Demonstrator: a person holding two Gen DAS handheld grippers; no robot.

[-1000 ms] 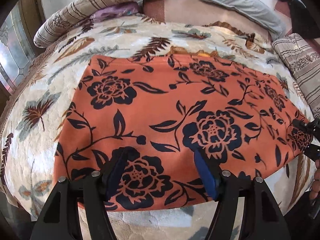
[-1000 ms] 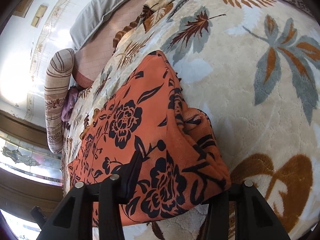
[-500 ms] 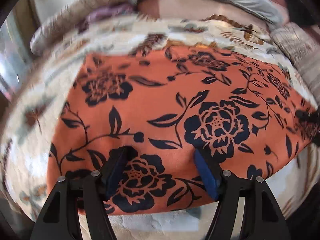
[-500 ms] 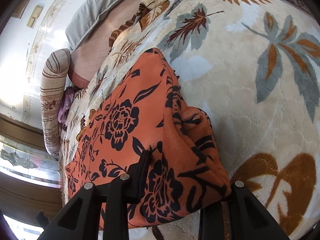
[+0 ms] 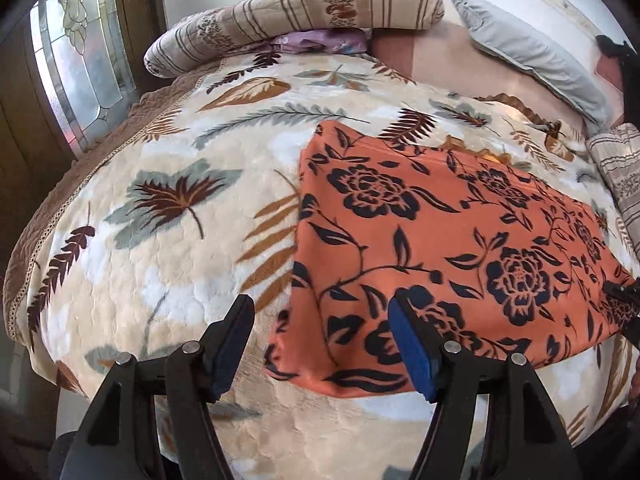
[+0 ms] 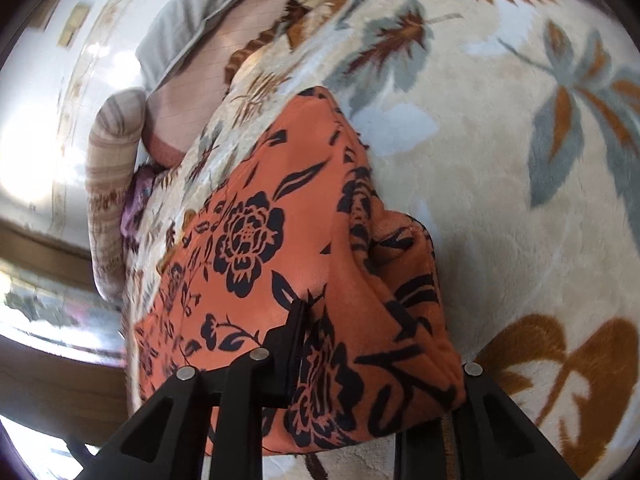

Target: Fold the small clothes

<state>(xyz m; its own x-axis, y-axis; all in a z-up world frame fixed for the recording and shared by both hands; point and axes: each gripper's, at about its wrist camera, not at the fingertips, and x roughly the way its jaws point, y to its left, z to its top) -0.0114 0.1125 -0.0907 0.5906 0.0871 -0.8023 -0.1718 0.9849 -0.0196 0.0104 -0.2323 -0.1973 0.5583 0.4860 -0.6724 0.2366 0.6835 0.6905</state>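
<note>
left hand-held gripper (image 5: pixel 320 344): wide, holds nothing | right hand-held gripper (image 6: pixel 376 364): just closing, pinches orange floral cloth (image 6: pixel 280 240) | cloth lies on bed blanket (image 5: pixel 160 240)

Left hand-held gripper (image 5: pixel 320 344) shifted to garment (image 5: pixel 440 248) corner.

right tool (image 6: pixel 376 364) tips buried under bunched orange cloth (image 6: pixel 288 240) (far background there is blurred).

Garment (image 5: pixel 440 240) on blanket (image 5: pixel 168 240), pillows (image 5: pixel 280 12) apparently behind
</note>
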